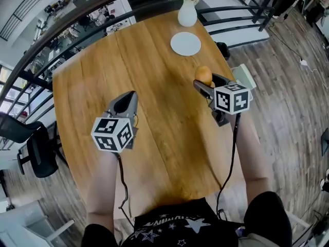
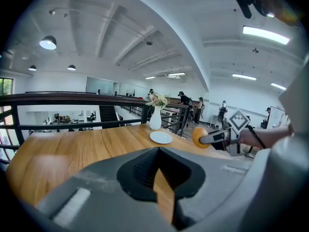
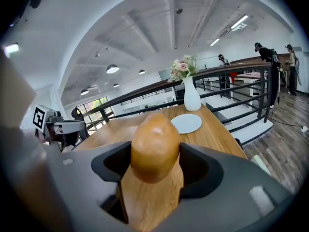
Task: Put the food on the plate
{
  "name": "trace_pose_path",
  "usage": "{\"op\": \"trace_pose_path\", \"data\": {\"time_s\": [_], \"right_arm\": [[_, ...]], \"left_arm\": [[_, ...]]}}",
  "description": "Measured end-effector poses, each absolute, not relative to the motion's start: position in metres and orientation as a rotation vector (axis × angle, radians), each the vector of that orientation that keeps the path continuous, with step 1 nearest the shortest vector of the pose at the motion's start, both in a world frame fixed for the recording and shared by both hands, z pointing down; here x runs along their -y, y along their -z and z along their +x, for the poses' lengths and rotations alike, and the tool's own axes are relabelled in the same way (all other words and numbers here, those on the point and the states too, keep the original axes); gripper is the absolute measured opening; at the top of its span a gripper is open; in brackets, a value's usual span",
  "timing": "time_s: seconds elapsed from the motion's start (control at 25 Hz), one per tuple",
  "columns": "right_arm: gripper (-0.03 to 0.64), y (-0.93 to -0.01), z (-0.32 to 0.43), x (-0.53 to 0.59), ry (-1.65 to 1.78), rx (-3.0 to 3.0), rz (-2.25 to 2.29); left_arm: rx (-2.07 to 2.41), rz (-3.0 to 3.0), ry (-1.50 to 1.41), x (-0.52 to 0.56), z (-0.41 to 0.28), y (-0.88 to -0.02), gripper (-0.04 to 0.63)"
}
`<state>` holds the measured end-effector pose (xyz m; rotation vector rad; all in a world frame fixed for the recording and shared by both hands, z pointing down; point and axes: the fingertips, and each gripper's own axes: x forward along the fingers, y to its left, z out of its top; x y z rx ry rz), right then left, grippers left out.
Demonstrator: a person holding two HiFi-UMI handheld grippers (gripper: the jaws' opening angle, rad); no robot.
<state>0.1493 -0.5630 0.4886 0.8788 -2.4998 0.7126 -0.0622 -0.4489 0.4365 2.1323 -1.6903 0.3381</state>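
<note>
Food is clamped in the jaws of the right gripper, held up short of the plate for carrying over, while the left gripper, farther from the plate, hangs spare, jaws closed on nothing.

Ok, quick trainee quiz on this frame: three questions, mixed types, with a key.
1. True or false: the plate has nothing on it yet.
2. Which gripper holds the food? A) left B) right C) neither
3. Fill in: the white thing that stands just beyond the plate is a ____.

Key: 1 true. 2 B, the right gripper is clamped on it. 3 vase.
</note>
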Motion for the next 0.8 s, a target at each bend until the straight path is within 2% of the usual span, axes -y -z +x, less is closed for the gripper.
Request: {"op": "trace_pose_path", "data": {"time_s": [0.8], "right_arm": [[0.313, -0.521, 0.091, 0.746, -0.378, 2.306, 0.837]], "left_arm": [[1.681, 2.064, -0.385, 0.559, -0.097, -0.48, 0.002]]}}
